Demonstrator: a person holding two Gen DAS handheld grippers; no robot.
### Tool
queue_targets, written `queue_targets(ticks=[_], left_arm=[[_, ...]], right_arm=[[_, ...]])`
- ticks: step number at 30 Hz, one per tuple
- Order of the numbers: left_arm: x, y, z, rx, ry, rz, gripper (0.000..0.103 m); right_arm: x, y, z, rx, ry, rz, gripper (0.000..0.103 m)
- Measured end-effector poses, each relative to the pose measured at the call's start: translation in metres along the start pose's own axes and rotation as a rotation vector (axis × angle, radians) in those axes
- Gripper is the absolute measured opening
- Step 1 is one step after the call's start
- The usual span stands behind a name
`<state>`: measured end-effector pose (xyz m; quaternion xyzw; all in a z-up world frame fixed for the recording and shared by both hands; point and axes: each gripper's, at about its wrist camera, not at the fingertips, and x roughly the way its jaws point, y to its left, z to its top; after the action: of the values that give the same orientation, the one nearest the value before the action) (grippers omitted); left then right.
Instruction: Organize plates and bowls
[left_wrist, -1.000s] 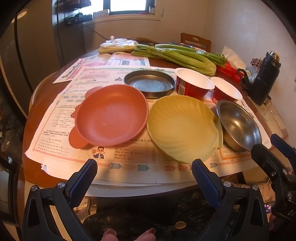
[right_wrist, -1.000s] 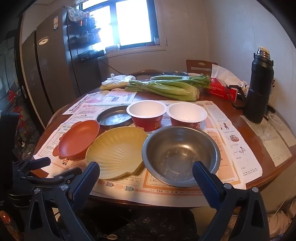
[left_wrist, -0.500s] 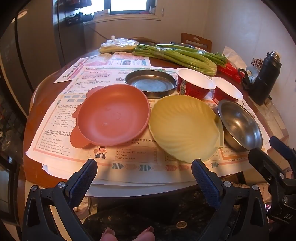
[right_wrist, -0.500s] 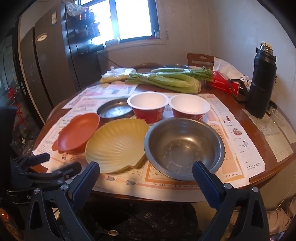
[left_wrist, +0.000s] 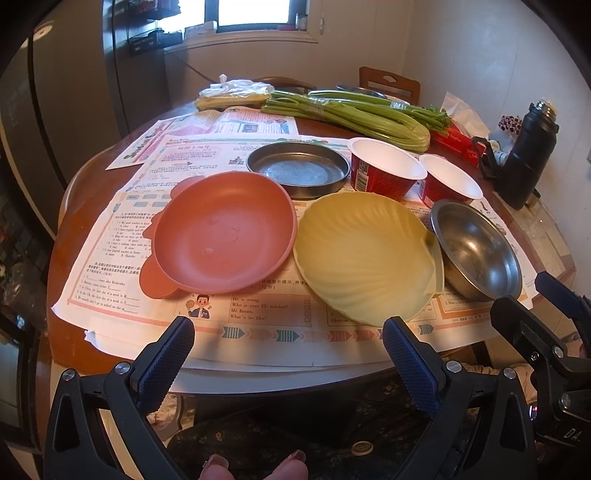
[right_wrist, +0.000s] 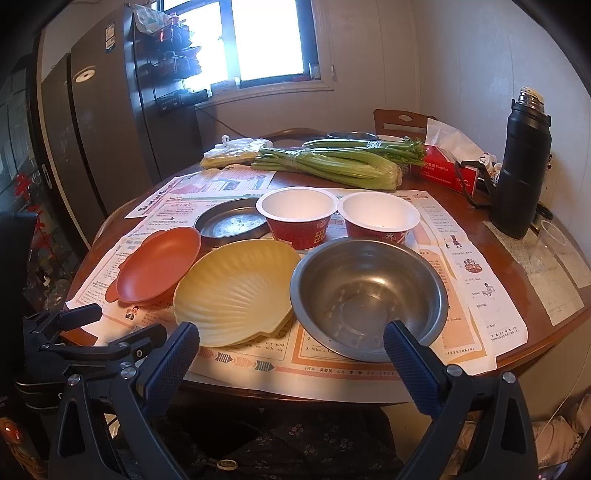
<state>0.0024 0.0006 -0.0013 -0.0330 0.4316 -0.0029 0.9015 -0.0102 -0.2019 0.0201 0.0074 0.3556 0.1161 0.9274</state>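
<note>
On the paper-covered round table lie an orange plate (left_wrist: 225, 232), a yellow shell-shaped plate (left_wrist: 362, 254), a steel bowl (left_wrist: 476, 251), a shallow dark metal dish (left_wrist: 297, 170) and two red paper bowls (left_wrist: 384, 170) (left_wrist: 448, 182). My left gripper (left_wrist: 288, 334) is open and empty, hovering before the table's front edge, below the orange and yellow plates. My right gripper (right_wrist: 291, 338) is open and empty, near the front rim of the steel bowl (right_wrist: 369, 295). The yellow plate (right_wrist: 236, 291) and the orange plate (right_wrist: 159, 266) lie to its left.
Celery bunches (right_wrist: 332, 164), a bagged item (right_wrist: 232, 151), a red tissue box (right_wrist: 443, 170) and a black thermos (right_wrist: 521, 166) stand at the back and right. A clear plastic cup (right_wrist: 550, 240) sits near the right edge. A wooden chair (right_wrist: 399, 120) stands behind the table.
Both grippers have drifted slightly closer to the table, still open and empty. The dishes have not moved.
</note>
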Motion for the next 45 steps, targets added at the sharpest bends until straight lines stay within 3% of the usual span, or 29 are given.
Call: queue_targets(ticks=[45], left_arm=[[-0.0069, 0.0013, -0.0025, 0.002, -0.014, -0.017, 0.101]], right_arm=[[-0.0026, -0.0014, -0.0021, 0.013, 0.002, -0.015, 0.100]])
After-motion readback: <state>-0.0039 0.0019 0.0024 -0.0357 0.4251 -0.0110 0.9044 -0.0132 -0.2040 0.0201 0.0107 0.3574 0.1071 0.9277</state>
